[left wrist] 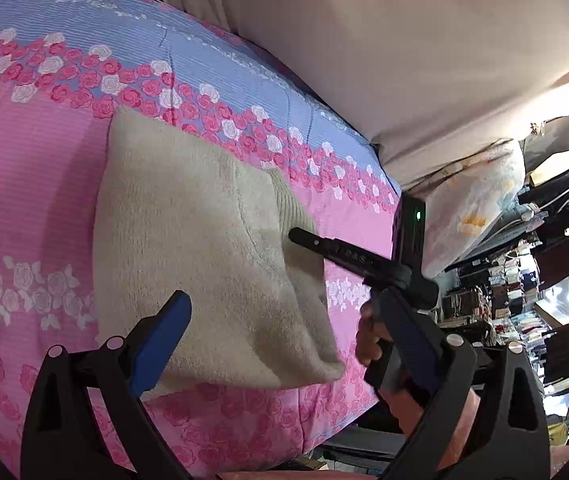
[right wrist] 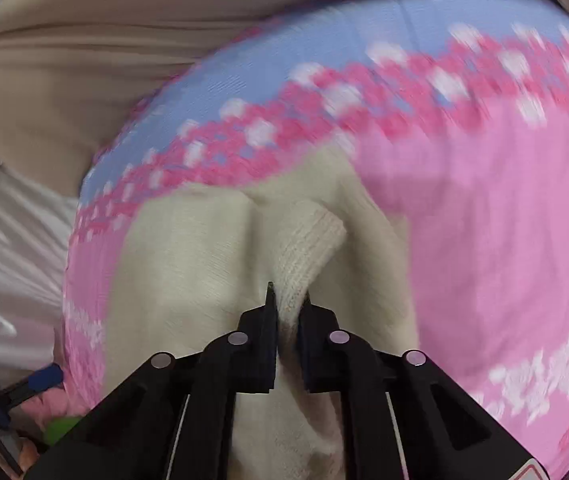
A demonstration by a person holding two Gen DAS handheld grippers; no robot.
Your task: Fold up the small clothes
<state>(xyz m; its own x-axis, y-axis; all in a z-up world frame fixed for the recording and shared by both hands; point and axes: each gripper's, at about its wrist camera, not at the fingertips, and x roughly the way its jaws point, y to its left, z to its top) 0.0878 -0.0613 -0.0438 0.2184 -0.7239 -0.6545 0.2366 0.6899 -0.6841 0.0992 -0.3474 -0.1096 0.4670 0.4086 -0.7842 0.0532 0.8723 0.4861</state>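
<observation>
Partly folded: at lower centre of the right wrist view, the right gripper (right wrist: 288,300) pinches the ribbed hem of the cream knit garment (left wrist: 204,248). Left gripper (left wrist: 284,320) gapes empty; garment lies mid-frame on the floral bedspread (left wrist: 44,184), fold unfinished.

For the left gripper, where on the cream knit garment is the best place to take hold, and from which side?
Probably the near corner of the cream knit garment, approached from the bed's near edge. That corner comes to a thin flap lying flat on the floral bedspread, so the open left gripper can slide one finger under it. The right gripper already pinches the ribbed cuff, so avoid that end.
</observation>
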